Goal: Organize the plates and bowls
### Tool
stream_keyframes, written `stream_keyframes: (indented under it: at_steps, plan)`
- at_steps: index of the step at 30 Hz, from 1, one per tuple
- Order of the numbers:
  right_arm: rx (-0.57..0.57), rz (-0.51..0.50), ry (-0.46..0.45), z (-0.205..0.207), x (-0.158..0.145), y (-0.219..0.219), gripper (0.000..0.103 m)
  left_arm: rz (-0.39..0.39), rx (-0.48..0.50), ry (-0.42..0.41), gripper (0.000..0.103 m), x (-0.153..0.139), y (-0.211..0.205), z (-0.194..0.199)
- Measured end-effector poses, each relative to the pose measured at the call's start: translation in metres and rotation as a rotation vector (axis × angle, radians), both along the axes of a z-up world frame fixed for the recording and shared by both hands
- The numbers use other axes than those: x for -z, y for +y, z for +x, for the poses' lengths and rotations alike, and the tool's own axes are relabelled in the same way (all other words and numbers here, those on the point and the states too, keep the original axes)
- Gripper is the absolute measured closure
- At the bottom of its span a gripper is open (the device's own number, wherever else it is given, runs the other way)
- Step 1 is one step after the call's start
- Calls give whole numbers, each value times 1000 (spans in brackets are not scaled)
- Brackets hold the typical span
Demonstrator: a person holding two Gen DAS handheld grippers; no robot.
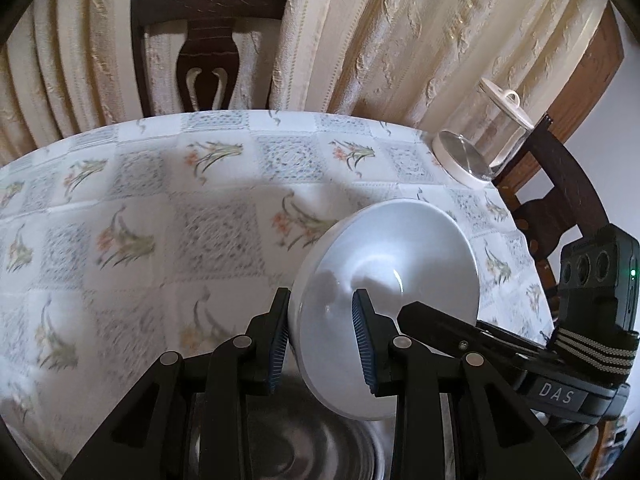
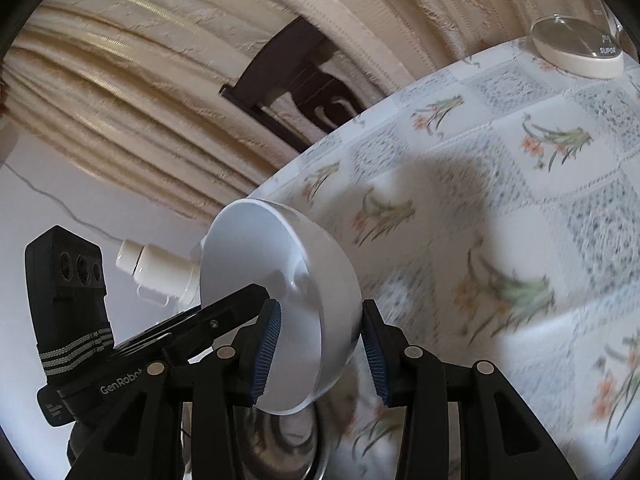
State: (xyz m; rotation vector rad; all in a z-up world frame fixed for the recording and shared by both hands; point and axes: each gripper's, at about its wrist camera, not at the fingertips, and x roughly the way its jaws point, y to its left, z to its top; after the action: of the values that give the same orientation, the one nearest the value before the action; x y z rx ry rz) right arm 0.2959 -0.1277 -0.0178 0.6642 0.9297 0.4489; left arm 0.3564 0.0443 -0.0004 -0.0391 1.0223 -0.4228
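Two grippers are closed on one white bowl (image 1: 384,304), left gripper (image 1: 322,340) at six o'clock, right gripper (image 2: 320,352) likewise, so it is carried tilted above the surface (image 1: 160,200).

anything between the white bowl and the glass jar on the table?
Nothing: in the left wrist view only bare floral tablecloth lies between the bowl and the jar.

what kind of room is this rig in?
Most likely a home dining room. A table with a floral tablecloth, a carved dark wooden chair pushed up to it, cream curtains behind. Both grippers hold one white bowl over a steel bowl.
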Motion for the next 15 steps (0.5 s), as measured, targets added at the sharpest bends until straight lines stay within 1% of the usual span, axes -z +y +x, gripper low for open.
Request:
stream_keyframes:
  at_steps: [6,11,15]
  plan:
    - [-49,6,20,-17,0,18,59,16,-22,9,71,2,21,-29]
    - [-87,-27,26,-28,0,37,59,15,-38,2,71,2,39,-51]
    - [-107,-43,47,-35,7,49,59,19,-50,20,71,10,52,-65]
